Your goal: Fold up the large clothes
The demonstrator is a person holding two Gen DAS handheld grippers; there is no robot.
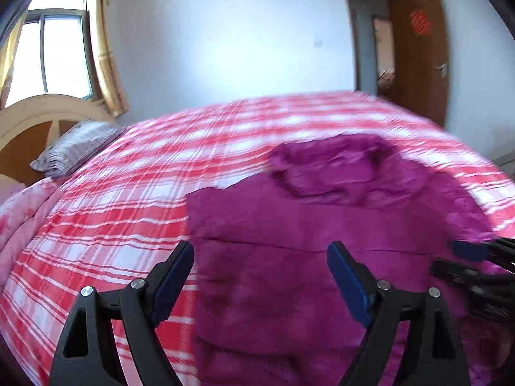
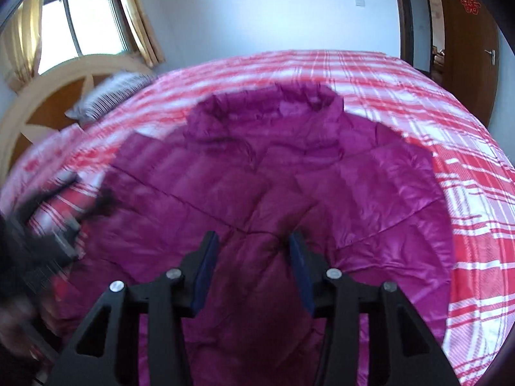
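Window: bright window (image 1: 48,48) with yellow curtain (image 1: 104,48), far left behind the bed's head end.
Headboard: curved beige and brown wooden headboard (image 1: 35,119) at the bed's left end.
Pillow: grey striped pillow (image 1: 75,146) at the bed's head end, just beside the headboard.
Pink quilt: pink floral quilt (image 1: 22,212) bunched along the bed's near-left edge.
Bed cover: red, pink and white plaid bedspread (image 1: 128,186) over the whole bed.
Left gripper: black two-finger left gripper with blue pads (image 1: 260,251), fingers spread wide, nothing between them; it sits over the jacket's left edge, left finger above plaid, right finger above purple fabric. Contact with the fabric cannot be told.
Jacket: large magenta-purple quilted puffer jacket (image 2: 273,177) lying flat near the bed's front edge, right of centre, collar or hood (image 2: 267,112) pointing to the far edge.
Right gripper: black two-finger right gripper with blue pads (image 2: 254,238), fingers apart with a narrower gap, over the jacket's lower middle; nothing seen held. In the left wrist view it shows blurred at the far right (image 1: 463,259).
Door: brown wooden door (image 1: 418,48) standing open at the far right, red paper cutout (image 1: 421,22) on it.
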